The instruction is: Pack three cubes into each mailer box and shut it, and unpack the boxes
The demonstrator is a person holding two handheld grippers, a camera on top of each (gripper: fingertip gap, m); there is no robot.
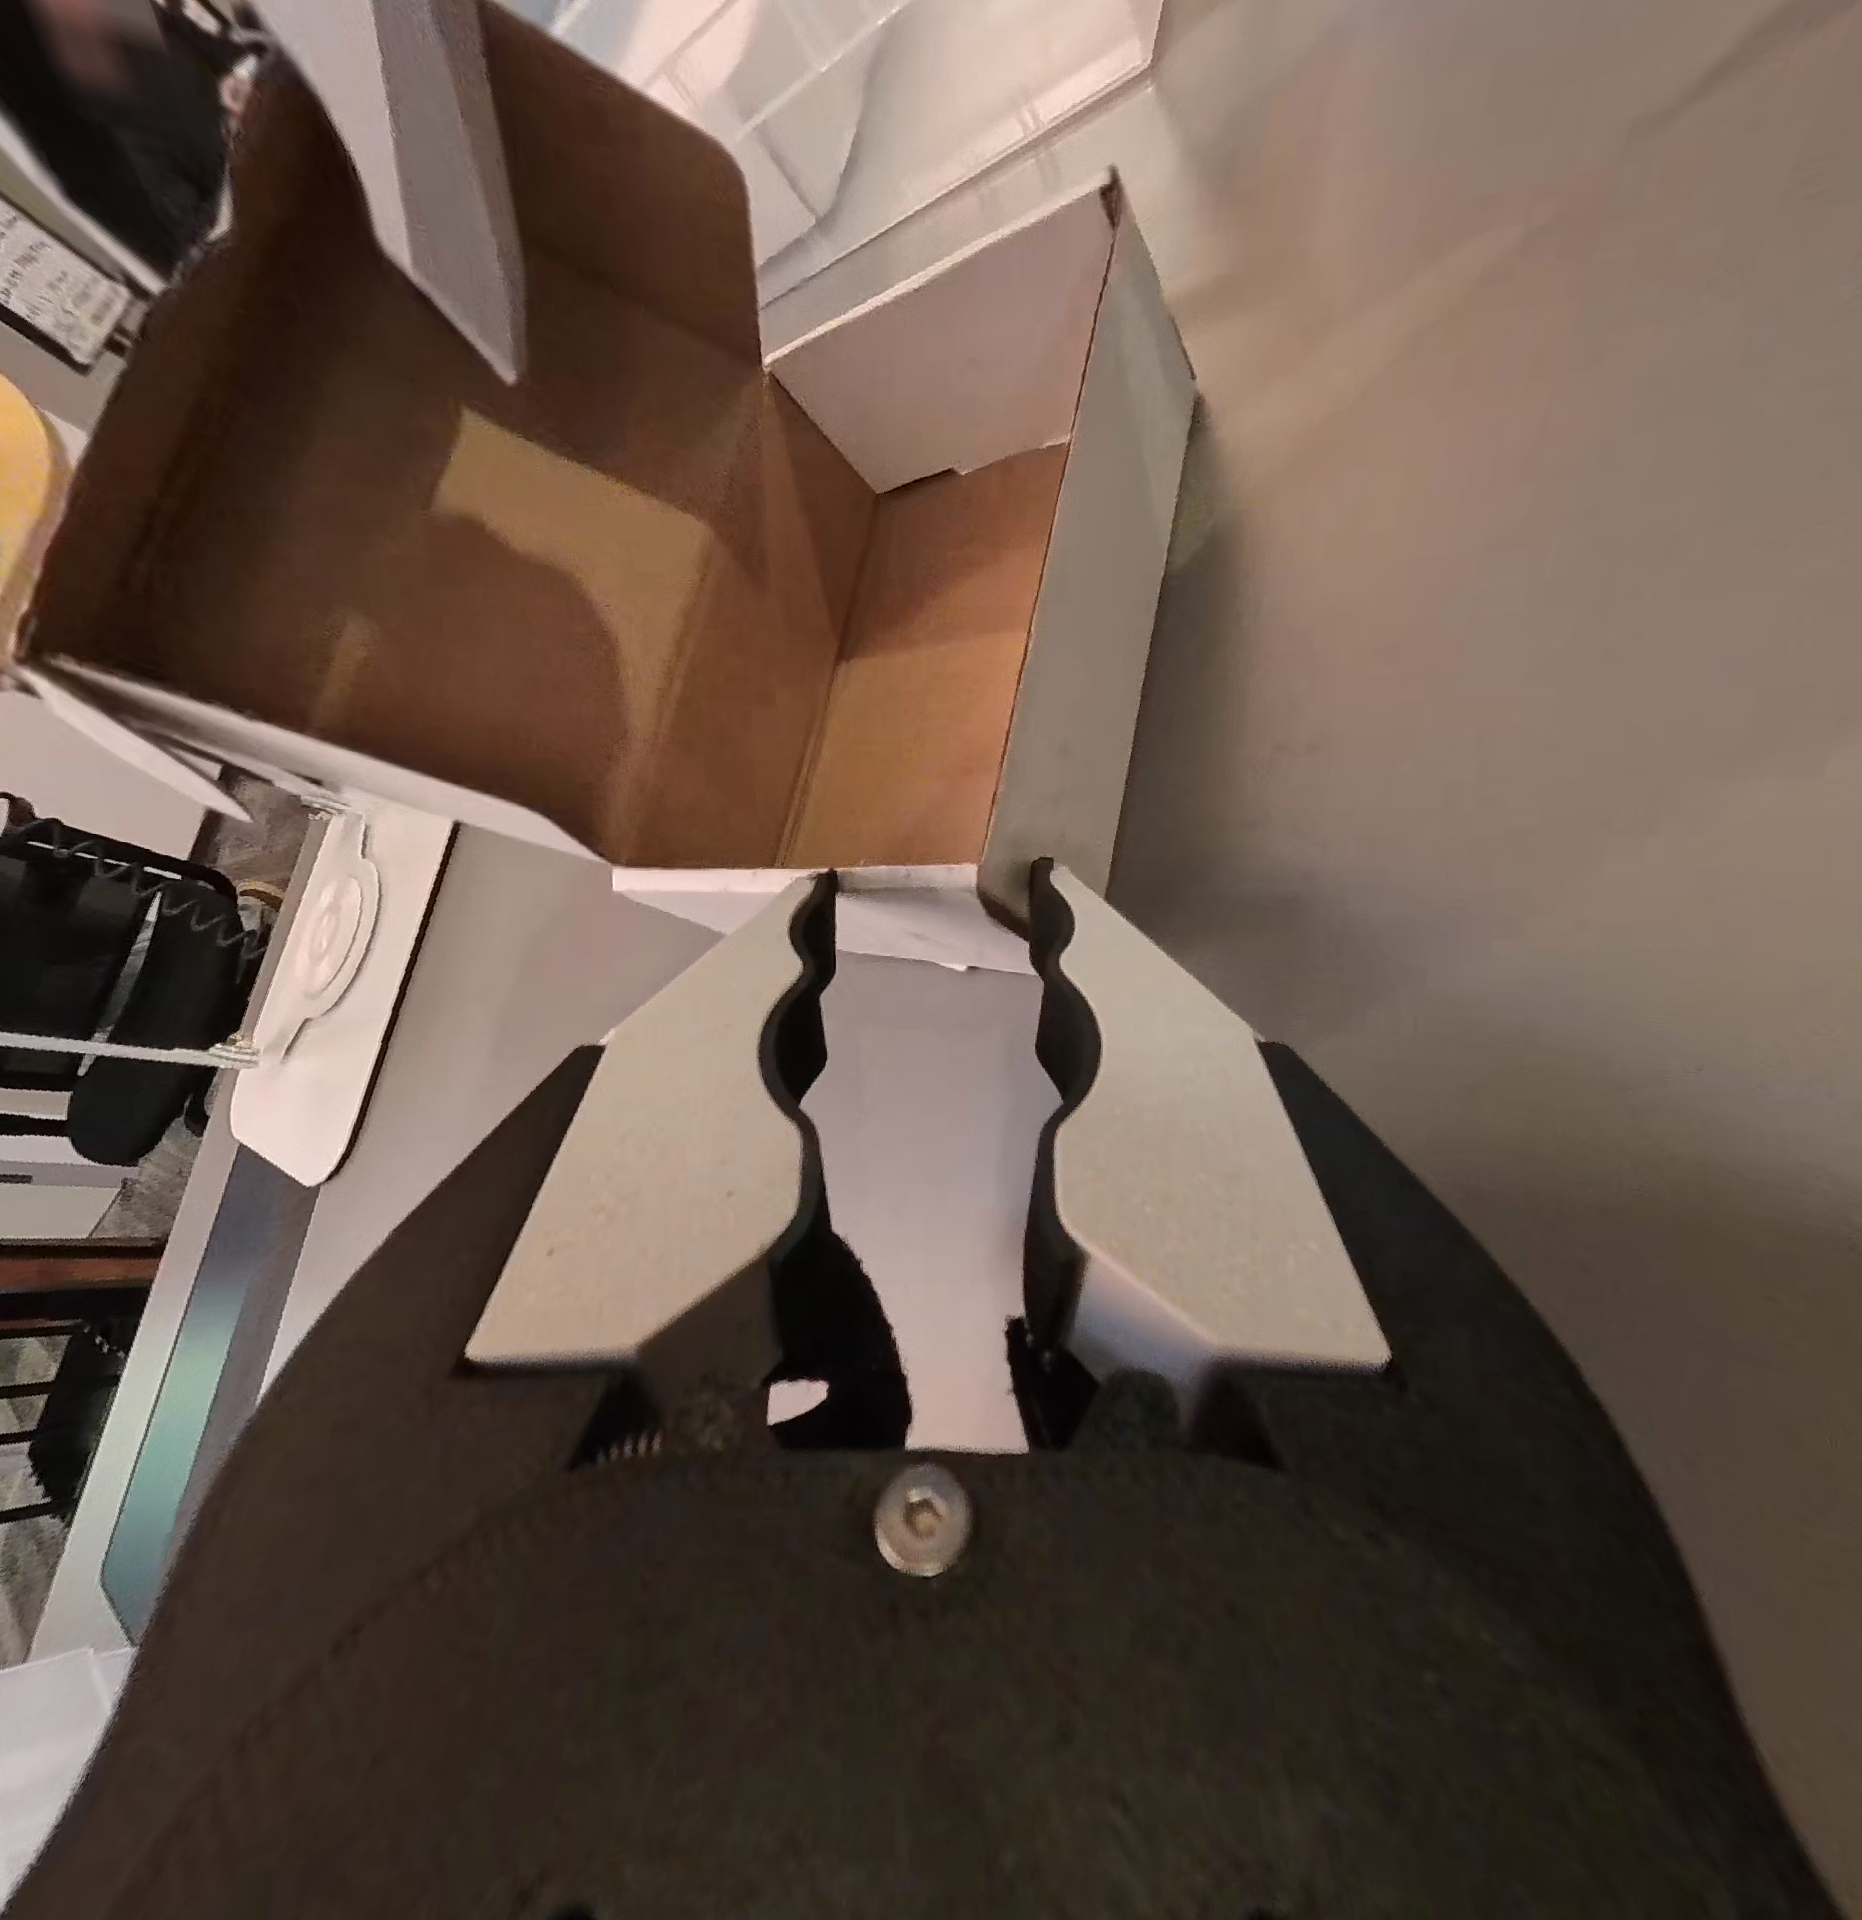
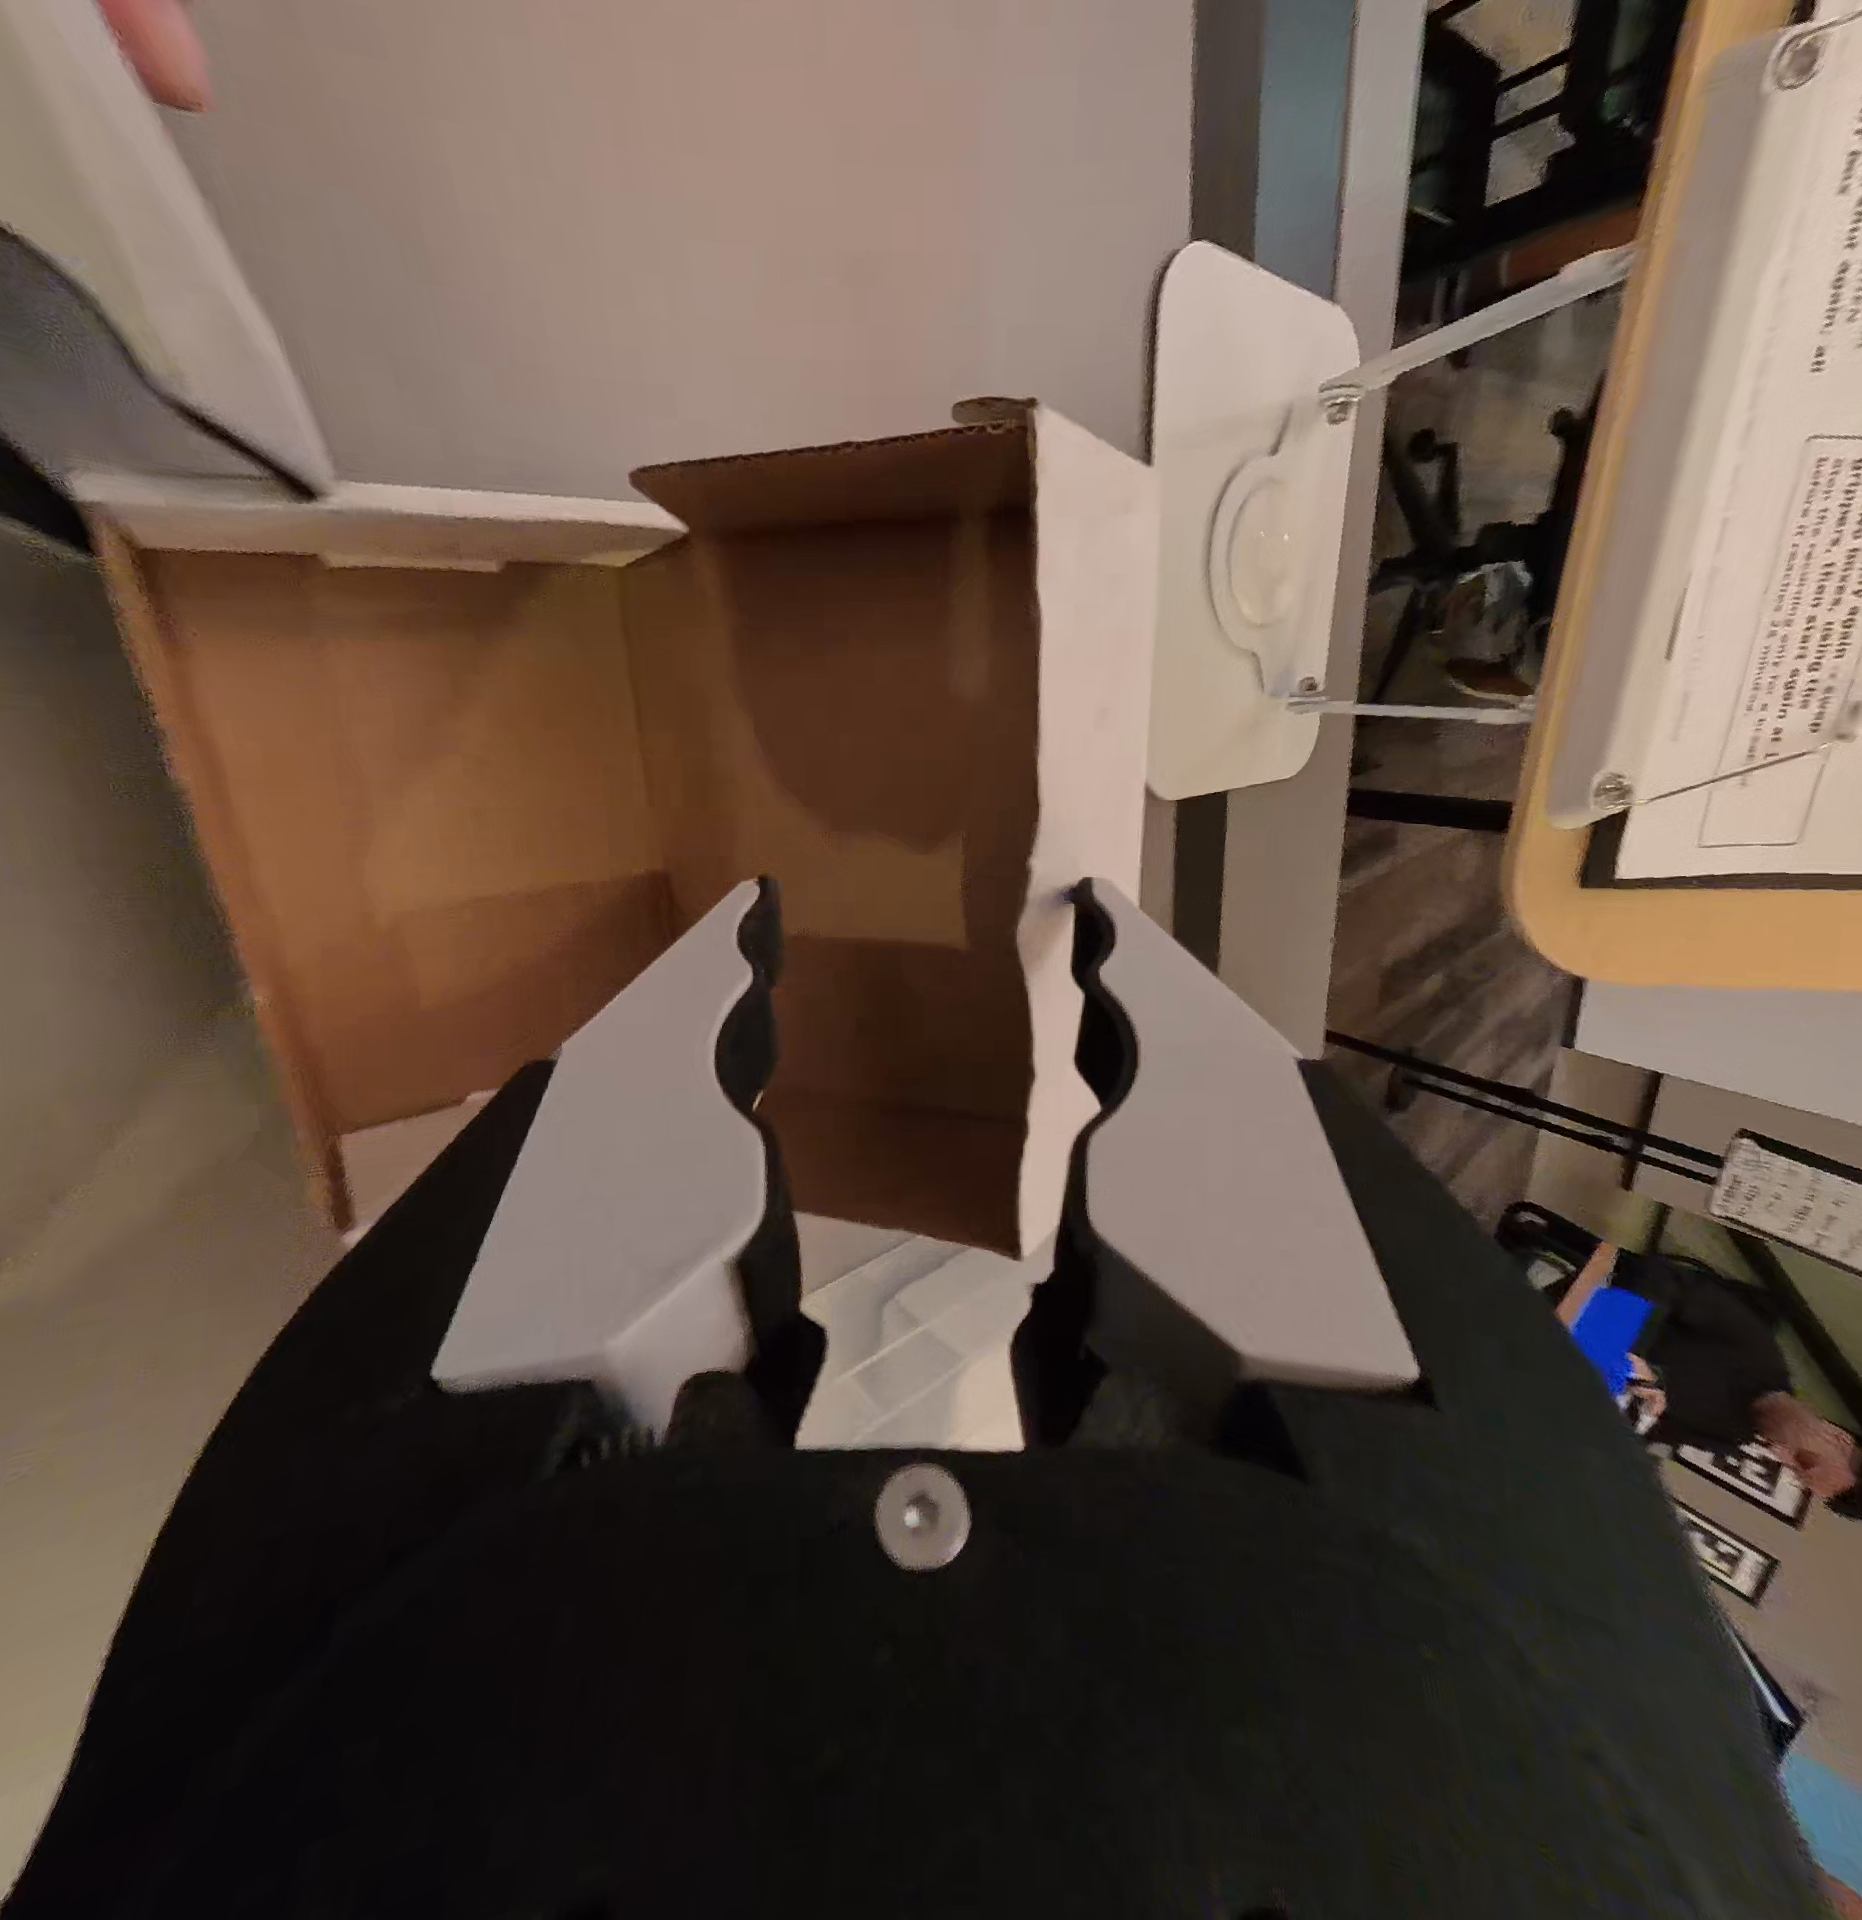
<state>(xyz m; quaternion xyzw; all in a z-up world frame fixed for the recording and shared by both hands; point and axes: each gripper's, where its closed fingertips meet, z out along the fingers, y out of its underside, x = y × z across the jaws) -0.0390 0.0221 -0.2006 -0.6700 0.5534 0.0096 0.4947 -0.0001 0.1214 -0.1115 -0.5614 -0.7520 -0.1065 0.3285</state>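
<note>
Left wrist view: one open mailer box (image 1: 553, 582).

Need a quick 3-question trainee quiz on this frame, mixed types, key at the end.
1. True or false: the open mailer box has cubes inside.
2. The left hand-held gripper is: A) shut on a cube, B) open at the box's near edge, C) out of view.
3. In the right wrist view, what colour is the box's interior?

Key: 1 false, the visible interior is bare. 2 B. 3 brown cardboard, with the right hand-held gripper open in front of it.
</note>
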